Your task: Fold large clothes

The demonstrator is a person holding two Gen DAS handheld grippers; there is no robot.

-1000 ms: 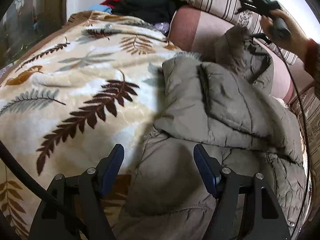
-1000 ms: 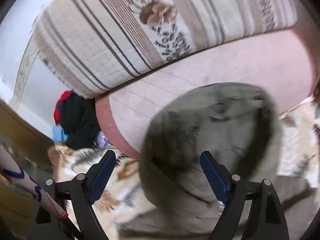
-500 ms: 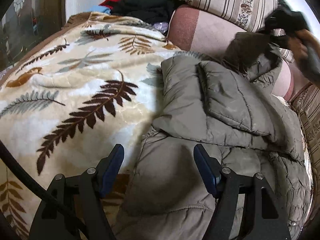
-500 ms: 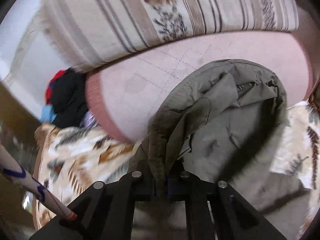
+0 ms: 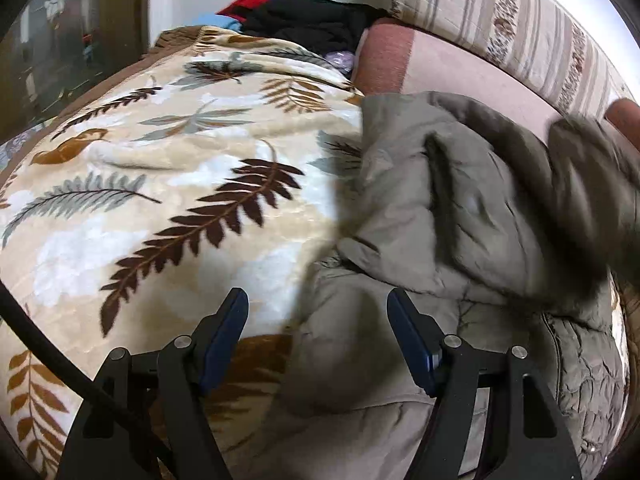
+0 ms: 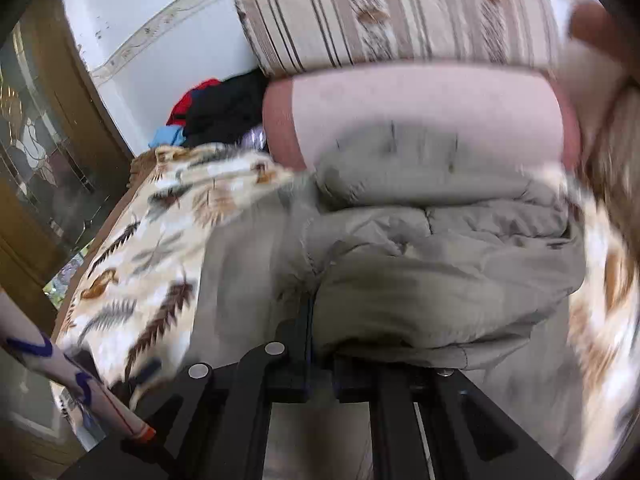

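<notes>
An olive-grey padded jacket (image 5: 460,216) lies on a cream blanket (image 5: 160,200) printed with brown and grey fern leaves, filling the right half of the left wrist view from the centre down to the lower edge. Its upper portion is doubled over on itself, and a blurred, darker part of the fabric (image 5: 588,184) shows at the right edge of that frame.

The left gripper (image 5: 318,338) sits at the bottom centre of its view with its jaws spread wide and nothing between them; its left blue-padded finger (image 5: 224,336) is over the blanket and its right one over the jacket's lower panel. Whether the pads touch the cloth cannot be told.

In the right wrist view, the right gripper (image 6: 320,368) occupies the lower centre, its jaws drawn together and pinching a bunched fold of the jacket (image 6: 440,280), which drapes forward over the fingers. Much of this frame is motion-blurred.

Behind the jacket, a pink bolster cushion (image 6: 420,108) runs across the upper middle of the right wrist view, and a striped, floral-patterned cushion (image 6: 380,12) sits above it. A pile of black, red and blue clothes (image 5: 304,16) rests at the top centre of the left wrist view, beyond the blanket's far edge. A dark wooden door with patterned glass (image 6: 44,168) stands at the left of the right wrist view.
</notes>
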